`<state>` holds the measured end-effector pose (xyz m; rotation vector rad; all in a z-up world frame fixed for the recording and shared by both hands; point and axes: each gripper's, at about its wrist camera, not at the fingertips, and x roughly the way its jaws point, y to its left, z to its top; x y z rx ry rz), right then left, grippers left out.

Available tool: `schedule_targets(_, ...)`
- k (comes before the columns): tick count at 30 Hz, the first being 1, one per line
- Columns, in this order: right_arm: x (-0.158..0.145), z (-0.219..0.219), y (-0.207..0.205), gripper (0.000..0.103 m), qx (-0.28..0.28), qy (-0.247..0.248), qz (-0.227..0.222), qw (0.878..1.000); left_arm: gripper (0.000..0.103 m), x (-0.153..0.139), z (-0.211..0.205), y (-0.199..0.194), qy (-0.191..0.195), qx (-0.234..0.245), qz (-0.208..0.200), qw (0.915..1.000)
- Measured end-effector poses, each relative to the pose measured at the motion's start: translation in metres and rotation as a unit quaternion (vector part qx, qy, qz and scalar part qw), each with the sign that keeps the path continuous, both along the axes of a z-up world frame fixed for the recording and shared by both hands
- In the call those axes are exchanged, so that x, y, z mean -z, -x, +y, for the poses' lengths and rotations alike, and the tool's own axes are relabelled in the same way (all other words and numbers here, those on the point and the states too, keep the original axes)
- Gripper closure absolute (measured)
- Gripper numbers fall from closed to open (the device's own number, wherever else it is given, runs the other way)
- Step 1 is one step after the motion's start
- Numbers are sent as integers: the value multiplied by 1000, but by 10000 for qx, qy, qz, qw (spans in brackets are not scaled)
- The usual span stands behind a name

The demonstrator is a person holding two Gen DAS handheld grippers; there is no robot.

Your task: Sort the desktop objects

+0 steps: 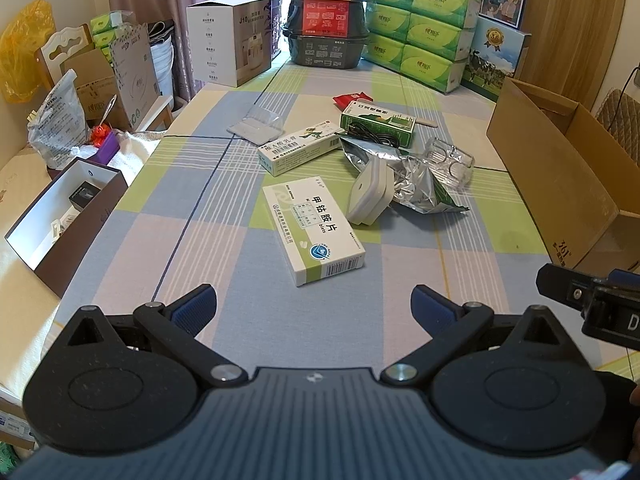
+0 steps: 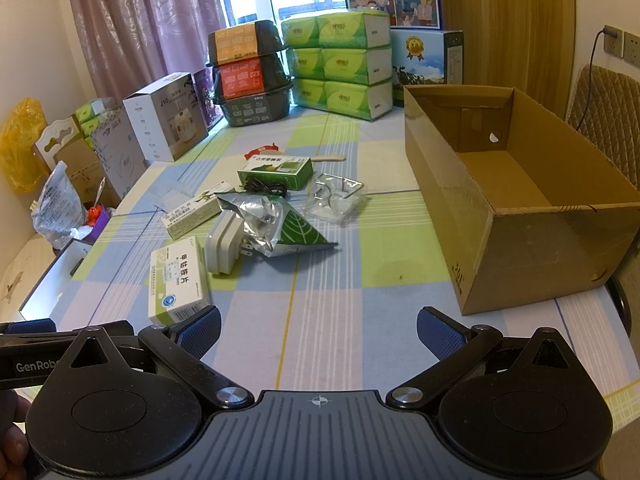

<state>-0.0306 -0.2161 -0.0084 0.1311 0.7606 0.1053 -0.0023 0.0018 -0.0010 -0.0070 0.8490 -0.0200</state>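
Note:
Loose items lie mid-table on the checked cloth: a white-green medicine box [image 1: 314,230] [image 2: 174,282], a grey power adapter [image 1: 370,192] [image 2: 224,246], a crumpled foil pouch [image 1: 412,180] [image 2: 276,220], a long cream box [image 1: 298,148] [image 2: 196,210], a green box [image 1: 378,122] [image 2: 276,172] with a black cable, and a clear plastic holder [image 1: 450,164] [image 2: 334,196]. My left gripper [image 1: 314,306] hangs open just short of the medicine box. My right gripper [image 2: 320,334] is open over bare cloth, the medicine box by its left finger.
An open, empty cardboard box [image 2: 516,196] [image 1: 560,168] stands at the right. A brown open-top box [image 1: 60,216] sits at the left edge. Tissue packs [image 2: 336,64], stacked black bowls [image 2: 248,76] and a white carton [image 2: 166,116] line the far end.

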Motion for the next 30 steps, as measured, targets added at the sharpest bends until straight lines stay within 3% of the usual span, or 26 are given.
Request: schedule_targets(30,-2,6,1,2,-10,128,-29,9999,1,-2,-4,0,175,-59,27,9998)
